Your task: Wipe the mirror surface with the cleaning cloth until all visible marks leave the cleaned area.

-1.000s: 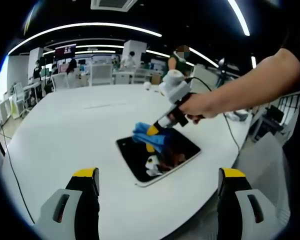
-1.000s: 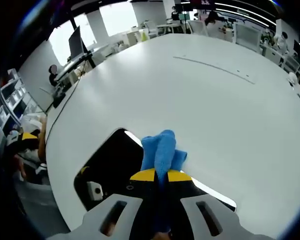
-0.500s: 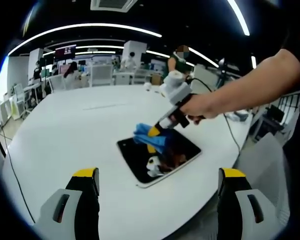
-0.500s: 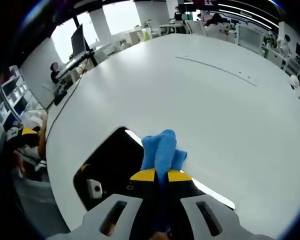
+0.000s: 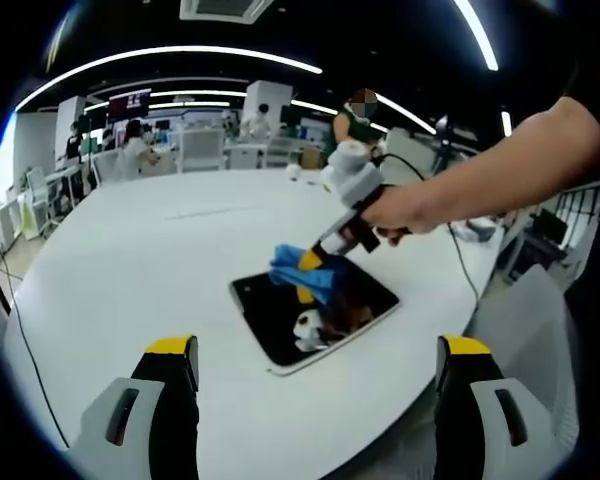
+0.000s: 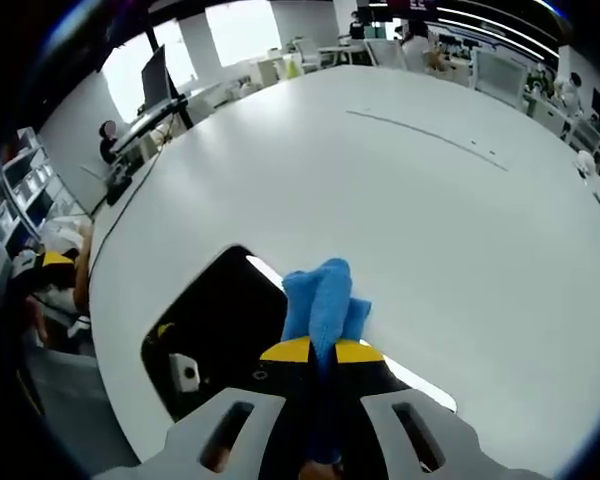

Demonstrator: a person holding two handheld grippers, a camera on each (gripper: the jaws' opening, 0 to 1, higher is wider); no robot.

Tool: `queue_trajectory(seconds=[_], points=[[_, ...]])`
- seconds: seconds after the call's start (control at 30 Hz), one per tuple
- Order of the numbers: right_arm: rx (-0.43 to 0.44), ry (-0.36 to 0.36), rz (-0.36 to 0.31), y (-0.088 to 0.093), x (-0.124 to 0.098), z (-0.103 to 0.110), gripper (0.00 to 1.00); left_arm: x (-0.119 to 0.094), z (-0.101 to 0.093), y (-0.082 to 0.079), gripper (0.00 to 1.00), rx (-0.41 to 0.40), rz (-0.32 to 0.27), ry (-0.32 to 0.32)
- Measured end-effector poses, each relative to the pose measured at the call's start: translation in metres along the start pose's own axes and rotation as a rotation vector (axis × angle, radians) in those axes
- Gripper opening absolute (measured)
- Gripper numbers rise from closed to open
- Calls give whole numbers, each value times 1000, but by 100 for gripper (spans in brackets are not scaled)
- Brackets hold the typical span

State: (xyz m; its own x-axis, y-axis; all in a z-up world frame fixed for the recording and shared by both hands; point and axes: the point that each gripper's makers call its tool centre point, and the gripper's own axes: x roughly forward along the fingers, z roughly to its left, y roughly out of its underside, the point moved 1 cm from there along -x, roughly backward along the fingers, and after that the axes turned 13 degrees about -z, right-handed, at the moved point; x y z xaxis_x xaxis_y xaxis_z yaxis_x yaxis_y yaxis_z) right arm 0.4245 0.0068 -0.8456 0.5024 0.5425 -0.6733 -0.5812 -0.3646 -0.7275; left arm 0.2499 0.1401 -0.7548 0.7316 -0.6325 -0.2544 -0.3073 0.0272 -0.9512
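Blue microfibre, the cleaning cloth (image 6: 320, 300) is clamped between the closed yellow-tipped jaws of the right gripper (image 6: 313, 352) and projects forward of them, its free end resting at the far edge of the mirror (image 6: 215, 330). The mirror is a dark rounded rectangle lying flat on the white table (image 6: 400, 200). In the right gripper view the glass extends mainly to the left of and behind the jaw tips, so the unwiped area lies toward that side and not ahead of the cloth. In the left gripper view the mirror (image 5: 310, 315) sits ahead of and between the jaws, well apart from them, with its long axis running diagonally from upper left to lower right. There the right gripper (image 5: 310, 262) comes in from the right, angled down onto the upper part of the glass, with the cloth (image 5: 300, 270) under its tips. The left gripper (image 5: 315, 350) stands wide open, holds nothing and hangs back near the table edge. The right gripper is therefore the nearer tool, already in contact. Judged from this layout, the coming stroke should draw the cloth back along the long axis. No marks can be made out among the reflections.
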Motion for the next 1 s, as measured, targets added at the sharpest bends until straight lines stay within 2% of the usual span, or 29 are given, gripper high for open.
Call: queue_trajectory(seconds=[1.0], points=[[0,52,17,12,-19,-24,1,5,-2,-2,99,4,1,18]])
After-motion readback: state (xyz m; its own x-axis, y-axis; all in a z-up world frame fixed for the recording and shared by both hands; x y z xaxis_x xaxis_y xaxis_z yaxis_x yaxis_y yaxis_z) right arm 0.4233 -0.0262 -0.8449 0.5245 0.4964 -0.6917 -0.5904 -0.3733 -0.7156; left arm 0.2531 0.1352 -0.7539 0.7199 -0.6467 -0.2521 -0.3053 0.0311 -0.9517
